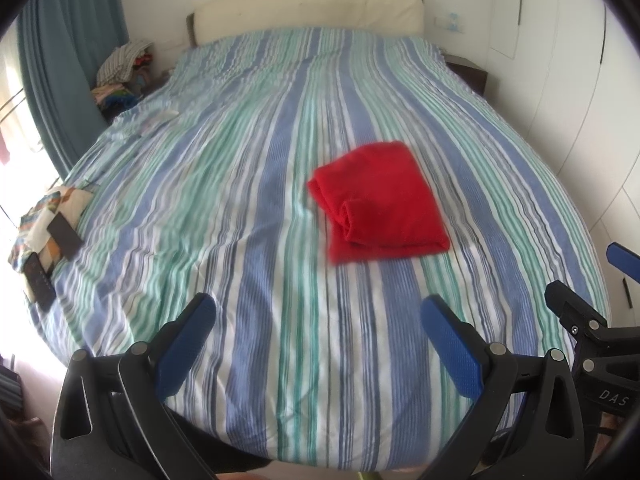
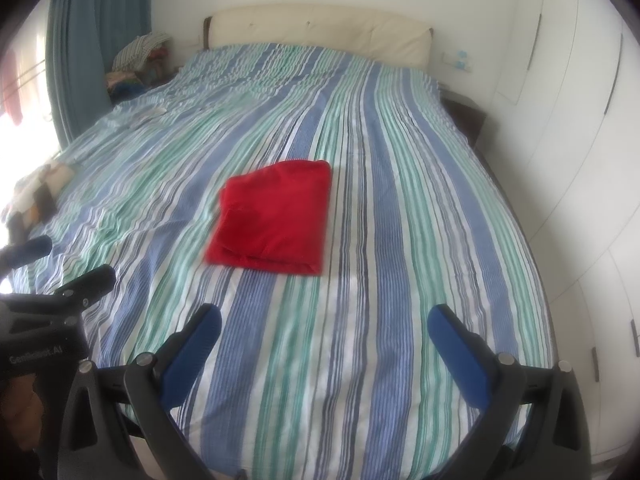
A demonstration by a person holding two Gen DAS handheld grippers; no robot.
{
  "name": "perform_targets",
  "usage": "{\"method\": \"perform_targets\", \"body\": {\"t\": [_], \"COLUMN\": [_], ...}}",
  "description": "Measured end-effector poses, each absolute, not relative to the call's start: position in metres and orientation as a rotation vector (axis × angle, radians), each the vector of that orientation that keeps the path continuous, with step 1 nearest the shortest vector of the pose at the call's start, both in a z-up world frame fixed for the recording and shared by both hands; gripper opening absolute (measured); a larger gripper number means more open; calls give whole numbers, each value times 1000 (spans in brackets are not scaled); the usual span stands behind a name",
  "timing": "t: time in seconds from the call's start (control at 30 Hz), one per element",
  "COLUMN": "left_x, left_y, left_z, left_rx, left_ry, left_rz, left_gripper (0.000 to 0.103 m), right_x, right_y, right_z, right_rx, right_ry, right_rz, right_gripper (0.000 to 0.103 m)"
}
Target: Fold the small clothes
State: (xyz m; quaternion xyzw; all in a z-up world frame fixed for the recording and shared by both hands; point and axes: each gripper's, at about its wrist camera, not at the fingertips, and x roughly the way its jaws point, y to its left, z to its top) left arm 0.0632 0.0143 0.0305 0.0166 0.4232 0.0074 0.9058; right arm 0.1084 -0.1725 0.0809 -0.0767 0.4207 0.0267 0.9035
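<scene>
A red garment (image 1: 380, 204) lies folded into a compact rectangle on the striped bed cover (image 1: 240, 200); it also shows in the right wrist view (image 2: 276, 216). My left gripper (image 1: 316, 312) is open and empty, held back near the foot of the bed, short of the garment. My right gripper (image 2: 324, 320) is open and empty too, also back from the garment. The right gripper shows at the right edge of the left wrist view (image 1: 584, 280), and the left gripper at the left edge of the right wrist view (image 2: 56, 260).
A cream headboard (image 1: 308, 8) stands at the far end. A pile of clothes (image 1: 124, 68) sits at the far left by a blue curtain (image 1: 68, 60). A patterned cloth with dark flat objects (image 1: 48, 232) lies on the bed's left edge. White wardrobes (image 2: 580, 120) line the right.
</scene>
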Motion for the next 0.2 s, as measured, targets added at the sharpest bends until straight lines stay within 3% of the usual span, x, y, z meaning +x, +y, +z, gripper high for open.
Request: {"method": "perform_targets", "body": {"t": [0.2], "left_x": [61], "left_y": [12], "left_z": [33], "left_rx": [47], "left_ry": [862], "left_rz": [-8], "left_gripper": [103], "right_x": [107], "right_y": [-172], "right_z": [82], "right_rx": [-161], "right_ry": [865], "right_rz": [60], "right_gripper": [102]}}
